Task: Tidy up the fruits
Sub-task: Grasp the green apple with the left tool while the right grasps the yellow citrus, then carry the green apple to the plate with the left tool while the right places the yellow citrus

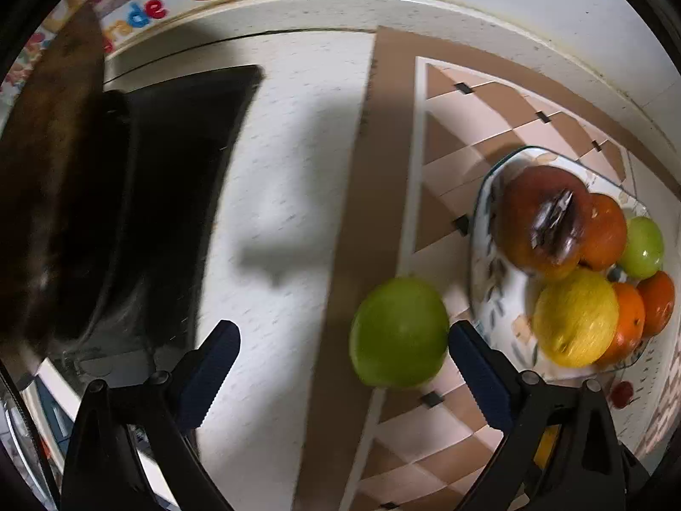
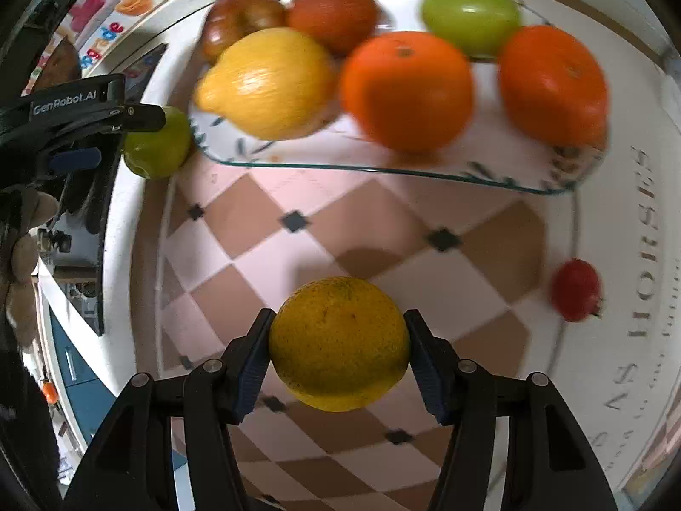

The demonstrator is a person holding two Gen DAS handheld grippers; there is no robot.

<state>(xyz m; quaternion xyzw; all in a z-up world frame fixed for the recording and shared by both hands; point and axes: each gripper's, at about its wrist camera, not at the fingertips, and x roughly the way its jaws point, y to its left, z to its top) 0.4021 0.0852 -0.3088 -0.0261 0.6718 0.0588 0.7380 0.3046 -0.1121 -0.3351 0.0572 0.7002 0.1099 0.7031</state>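
Tongs snug against yellow citrus; left tongs agape.

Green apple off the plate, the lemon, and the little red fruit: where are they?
Green apple (image 1: 398,332): left wrist view, middle of its skin.
Lemon (image 2: 268,83): right wrist view, its broad side.
Small red fruit (image 2: 575,289): right wrist view, its centre.

Bare checkered mat ahead — fruit plate blocks far side.

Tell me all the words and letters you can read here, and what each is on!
"GenRobot.AI": on the black left gripper.
"HORSES", partly readable: grey letters on the white mat border.
"AS": same border, the rest too faint.
"nde": colourful wall picture, start hidden.
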